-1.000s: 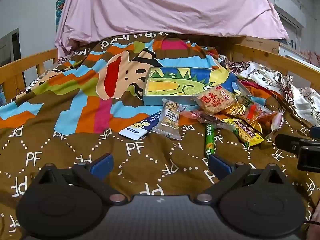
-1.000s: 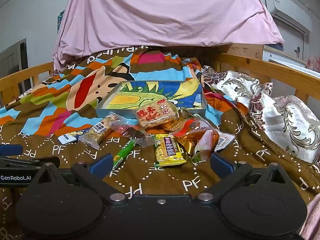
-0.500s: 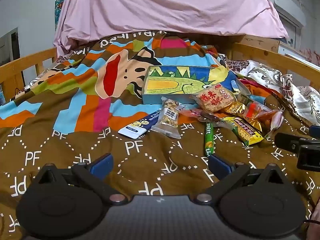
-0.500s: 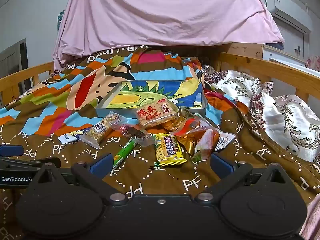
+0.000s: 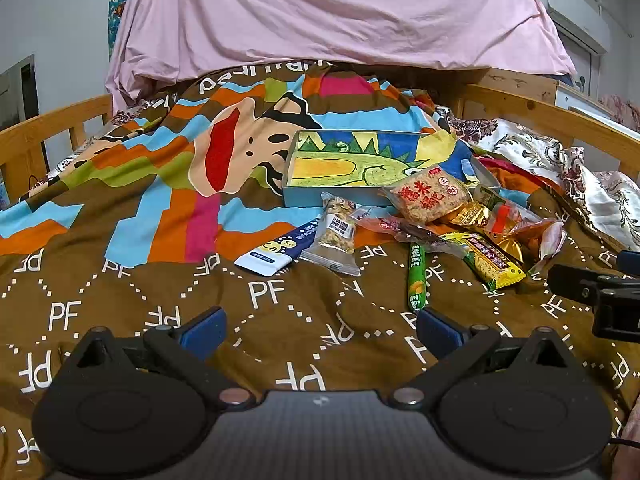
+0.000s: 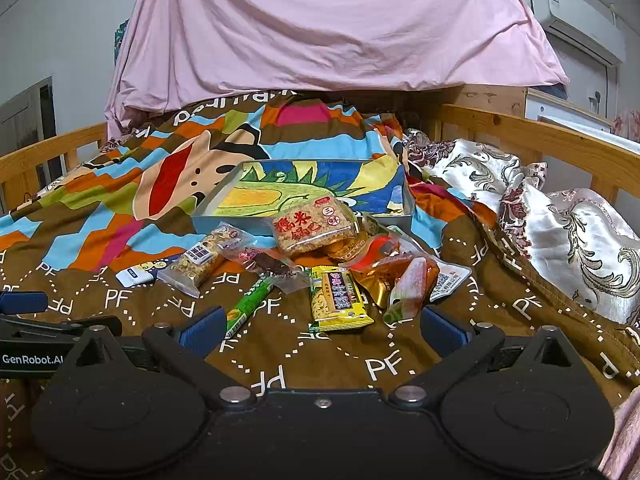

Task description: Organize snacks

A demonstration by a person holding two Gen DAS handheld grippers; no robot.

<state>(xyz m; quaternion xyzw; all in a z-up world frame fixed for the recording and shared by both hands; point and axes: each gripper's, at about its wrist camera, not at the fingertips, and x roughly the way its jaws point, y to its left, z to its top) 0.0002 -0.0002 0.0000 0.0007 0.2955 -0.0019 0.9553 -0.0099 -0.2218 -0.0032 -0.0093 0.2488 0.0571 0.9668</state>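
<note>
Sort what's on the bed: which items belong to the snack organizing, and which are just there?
Job: dinosaur tray, rice cracker pack, green stick, yellow bar, granola bar.
Just there: cartoon blanket, pink sheet, satin quilt.

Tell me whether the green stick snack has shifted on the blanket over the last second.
No. In the left wrist view the green stick snack lies in the same spot beside the yellow bar, below the dinosaur box.

Ahead of both tools, the quilt is soft matt cloth. The snack wrappers just beyond the open fingers are glossy, crinkled plastic film. Behind them the box looks like smooth matt card. To the right lies shiny satin fabric, backed by a wooden rail.
</note>
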